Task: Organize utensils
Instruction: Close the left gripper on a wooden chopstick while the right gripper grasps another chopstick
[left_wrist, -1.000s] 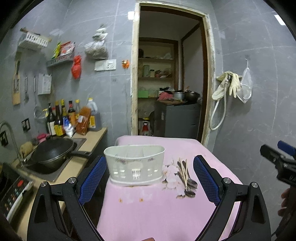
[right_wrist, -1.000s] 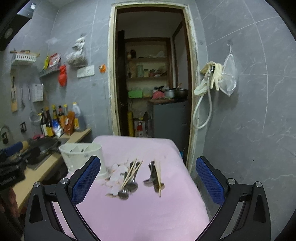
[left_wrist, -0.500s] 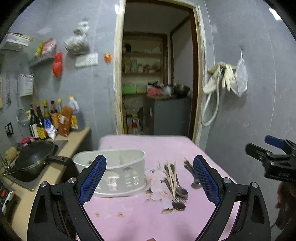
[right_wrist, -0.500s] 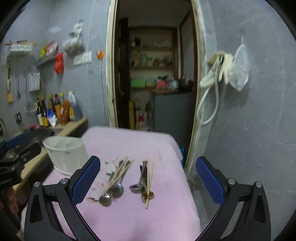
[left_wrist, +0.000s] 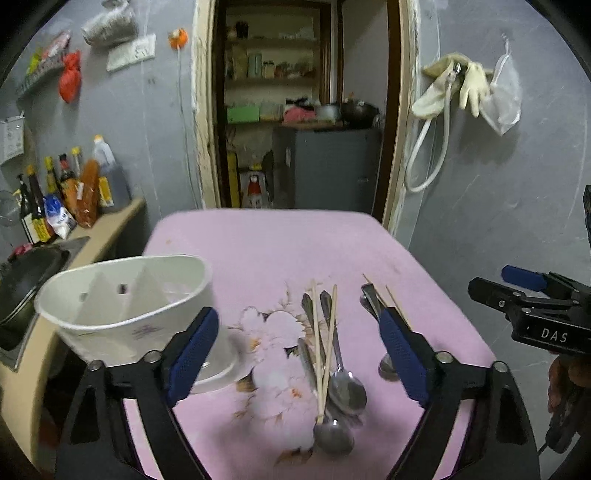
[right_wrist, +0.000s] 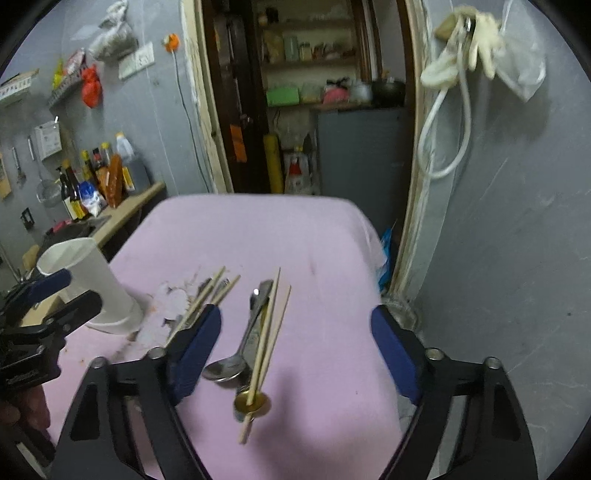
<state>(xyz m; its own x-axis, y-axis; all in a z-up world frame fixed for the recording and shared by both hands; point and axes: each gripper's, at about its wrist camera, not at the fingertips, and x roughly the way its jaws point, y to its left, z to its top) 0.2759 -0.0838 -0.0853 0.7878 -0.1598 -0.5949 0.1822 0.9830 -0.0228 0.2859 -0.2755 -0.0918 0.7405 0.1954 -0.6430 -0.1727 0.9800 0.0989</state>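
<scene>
Both grippers, left (left_wrist: 297, 354) and right (right_wrist: 295, 354), spread, closing on nothing; right body reads "DAS".

Pink-clothed tabletop (left_wrist: 266, 251) ahead. White utensil holder (left_wrist: 125, 310) standing at left, beside the left hand-held gripper (left_wrist: 295, 350), jaws wide, just been closing, over spoons (left_wrist: 341, 384) and chopsticks (left_wrist: 323, 347) lying on the cloth, nothing pinched. Second utensil pile (left_wrist: 371, 299) behind the right finger. Right hand-held gripper (left_wrist: 506, 288) at right edge.
</scene>
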